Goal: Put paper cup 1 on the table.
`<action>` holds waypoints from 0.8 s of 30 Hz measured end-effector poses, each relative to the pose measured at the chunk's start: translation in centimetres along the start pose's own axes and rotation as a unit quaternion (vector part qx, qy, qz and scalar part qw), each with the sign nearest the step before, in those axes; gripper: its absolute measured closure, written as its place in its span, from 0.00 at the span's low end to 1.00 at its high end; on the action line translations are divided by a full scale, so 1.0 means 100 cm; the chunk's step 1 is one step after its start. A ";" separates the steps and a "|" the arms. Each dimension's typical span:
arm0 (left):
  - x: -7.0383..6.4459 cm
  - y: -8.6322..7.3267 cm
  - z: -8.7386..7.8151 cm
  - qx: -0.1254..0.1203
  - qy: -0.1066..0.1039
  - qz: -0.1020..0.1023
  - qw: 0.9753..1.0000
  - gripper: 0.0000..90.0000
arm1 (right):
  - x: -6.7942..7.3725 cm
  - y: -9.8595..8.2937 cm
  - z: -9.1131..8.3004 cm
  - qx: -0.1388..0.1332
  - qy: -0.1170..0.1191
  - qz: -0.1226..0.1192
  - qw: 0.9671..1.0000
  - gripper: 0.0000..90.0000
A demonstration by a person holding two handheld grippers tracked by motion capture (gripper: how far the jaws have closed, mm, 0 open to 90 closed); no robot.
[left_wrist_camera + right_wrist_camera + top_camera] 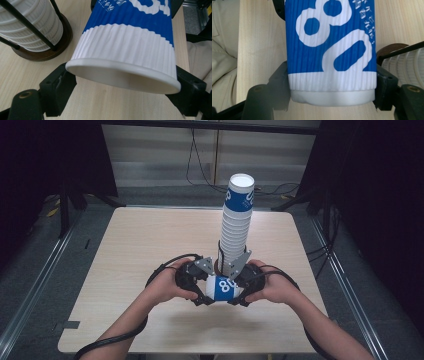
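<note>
Gripping: I am holding one blue-and-white paper cup (226, 288) on its side between both grippers, just above the bench (135, 245), right in front of the tall cup stack (236, 225).
Left gripper: my left gripper (201, 292) is clamping the cup's open rim end; in the left gripper view the rim (120, 75) is sitting between the two black jaws, one on either flank.
Right gripper: my right gripper (241, 294) is pinching the cup's base end, with the jaws closed against the ribbed wall just above the white bottom (332, 96).
Risk, crushing: I am judging that the thin wall could buckle if either gripper squeezes harder, since the rim end has nothing inside to stiffen it.
Risk, tearing: I am thinking that pulling the two ends apart unevenly could twist or crease the cup.
Risk, toppling: the stack is standing in a wire holder on a dark round base (42, 53) just beside my hands; a careless swing could be knocking it over.
Hand pose: my left hand (167, 287) and right hand (272, 287) are facing each other, forearms coming in low over the near edge, wrists roughly level.
</note>
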State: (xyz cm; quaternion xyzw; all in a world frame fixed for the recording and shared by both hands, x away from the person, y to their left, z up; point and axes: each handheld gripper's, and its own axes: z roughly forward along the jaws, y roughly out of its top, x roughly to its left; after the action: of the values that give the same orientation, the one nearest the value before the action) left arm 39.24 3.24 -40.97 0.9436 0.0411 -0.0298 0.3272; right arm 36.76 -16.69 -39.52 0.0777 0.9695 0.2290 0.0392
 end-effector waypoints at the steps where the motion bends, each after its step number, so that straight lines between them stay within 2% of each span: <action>1: 0.000 0.000 0.000 -0.003 0.001 -0.001 1.000 0.18 | 0.000 0.000 0.000 -0.001 0.001 0.002 1.000 0.33; 3: 0.000 0.000 0.000 -0.003 0.001 -0.004 1.000 0.18 | -0.001 -0.001 0.001 -0.003 -0.002 -0.002 1.000 0.33; 5: 0.000 0.000 0.000 -0.004 0.003 -0.003 1.000 0.18 | 0.001 -0.002 0.001 0.007 0.002 0.011 1.000 0.33; 9: 0.001 -0.001 0.000 -0.012 -0.001 -0.014 1.000 0.18 | -0.001 -0.002 0.003 -0.002 -0.001 -0.003 1.000 0.33; 11: 0.001 -0.002 -0.001 -0.013 -0.001 -0.012 1.000 0.18 | 0.000 -0.001 0.001 0.005 -0.003 0.007 1.000 0.33; 17: 0.003 -0.005 -0.001 -0.022 -0.005 -0.024 0.999 0.18 | -0.001 -0.003 0.001 -0.010 -0.006 -0.004 1.000 0.33; 19: 0.003 -0.006 -0.001 -0.028 -0.002 -0.027 0.999 0.18 | -0.001 -0.003 0.000 -0.010 -0.004 -0.004 1.000 0.34; 20: 0.003 -0.006 -0.002 -0.028 -0.005 -0.029 0.999 0.18 | 0.000 -0.004 0.000 -0.006 -0.008 0.003 1.000 0.34; 24: 0.005 -0.009 -0.004 -0.027 -0.006 -0.037 0.999 0.18 | -0.002 -0.007 -0.002 -0.014 -0.010 -0.003 1.000 0.33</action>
State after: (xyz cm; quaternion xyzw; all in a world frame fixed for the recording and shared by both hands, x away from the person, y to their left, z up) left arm 39.62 4.20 -41.27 0.9321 0.0746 -0.0460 0.3514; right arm 36.88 -17.41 -39.66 0.0766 0.9660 0.2415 0.0510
